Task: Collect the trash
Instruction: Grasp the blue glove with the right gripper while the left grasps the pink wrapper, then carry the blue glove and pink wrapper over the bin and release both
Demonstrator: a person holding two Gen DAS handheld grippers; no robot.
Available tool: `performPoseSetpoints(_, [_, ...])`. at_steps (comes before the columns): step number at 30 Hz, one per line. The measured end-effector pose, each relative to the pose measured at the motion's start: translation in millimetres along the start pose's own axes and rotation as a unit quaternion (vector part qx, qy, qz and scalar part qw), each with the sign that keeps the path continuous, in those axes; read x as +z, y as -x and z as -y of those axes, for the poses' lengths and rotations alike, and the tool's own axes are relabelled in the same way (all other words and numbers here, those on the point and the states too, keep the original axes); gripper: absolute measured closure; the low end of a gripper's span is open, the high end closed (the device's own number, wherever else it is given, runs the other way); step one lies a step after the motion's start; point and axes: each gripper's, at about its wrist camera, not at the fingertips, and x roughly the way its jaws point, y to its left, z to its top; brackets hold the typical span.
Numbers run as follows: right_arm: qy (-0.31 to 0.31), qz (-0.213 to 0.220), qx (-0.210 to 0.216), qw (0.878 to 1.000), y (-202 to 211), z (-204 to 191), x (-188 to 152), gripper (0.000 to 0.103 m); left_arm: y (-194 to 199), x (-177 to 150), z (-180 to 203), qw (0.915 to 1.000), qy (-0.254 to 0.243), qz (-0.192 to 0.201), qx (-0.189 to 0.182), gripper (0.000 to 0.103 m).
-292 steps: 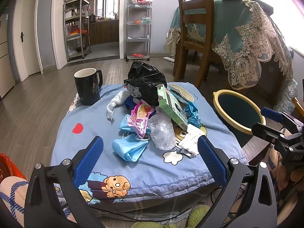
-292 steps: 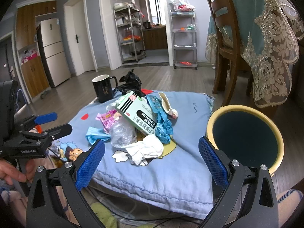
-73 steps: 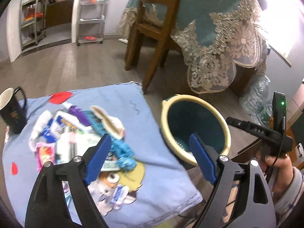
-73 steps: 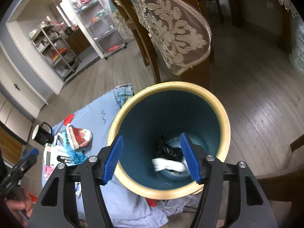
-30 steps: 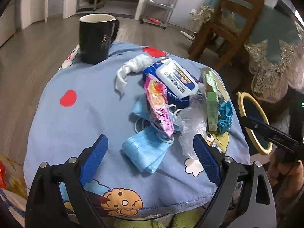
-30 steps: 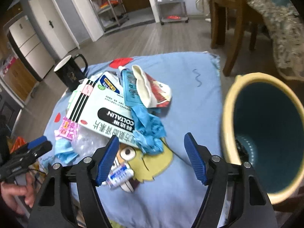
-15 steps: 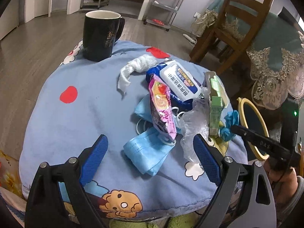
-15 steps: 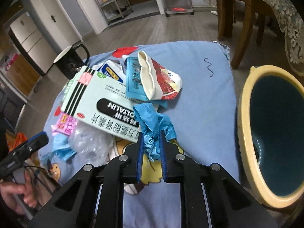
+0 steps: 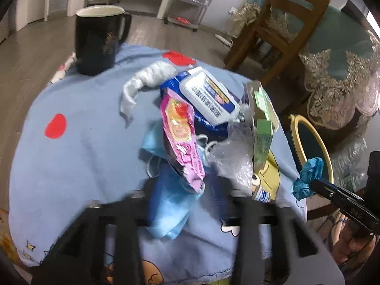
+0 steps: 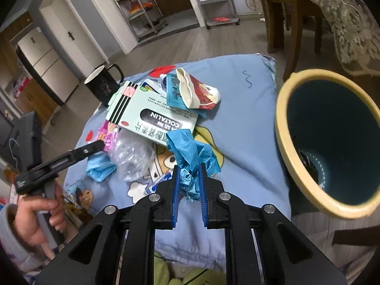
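A heap of trash lies on the blue cartoon cushion (image 9: pixel 78 156). My left gripper (image 9: pixel 190 185) is low over the heap's near end, blurred, its jaws closing. A light blue face mask (image 9: pixel 166 204) and the tip of a pink wrapper (image 9: pixel 180 133) lie between its fingers, which still stand apart. My right gripper (image 10: pixel 188 168) is shut on a crumpled blue glove (image 10: pixel 190 152), held just above the cushion. The left wrist view shows the same glove (image 9: pixel 308 175). The yellow-rimmed bin (image 10: pixel 282 128) stands open to the right.
A pale green medicine box (image 10: pixel 152 111), clear plastic bag (image 10: pixel 133 152), crushed paper cup (image 10: pixel 197 92), wipes pack (image 9: pixel 209 95) and white tissue (image 9: pixel 147 76) stay in the heap. A black mug (image 9: pixel 97 40) stands at the cushion's far corner. Chair and draped table are behind the bin.
The right gripper has lifted the blue glove off the heap and drawn it back toward the bin side. The left jaws have narrowed around the face mask and come closer to the heap.
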Motion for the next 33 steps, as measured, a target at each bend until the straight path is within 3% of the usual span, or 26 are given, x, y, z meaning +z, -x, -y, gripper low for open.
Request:
performPoseSetpoints(3, [-0.008,0.007,0.002,1.000,7.7,3.3,-4.4,0.087,6.7,-2.2,-1.1,0.9999,0.001,0.010,-0.003,0.092])
performPoseSetpoints(17, [-0.020,0.051,0.004,0.998,48.9,17.0,-0.1,0.087,82.9,6.7,-1.5,0.9944,0.028,0.102,-0.006,0.093])
performPoseSetpoints(26, [-0.030,0.090,-0.026,0.995,94.7,44.1,11.7,0.087,109.4,37.8,56.1,0.9889,-0.027,0.139,-0.043,0.093])
performPoseSetpoints(33, [-0.056,0.109,-0.060,0.991,120.0,76.1,13.7,0.087,98.2,46.9,113.4,0.9860,-0.077,0.126,-0.076,0.093])
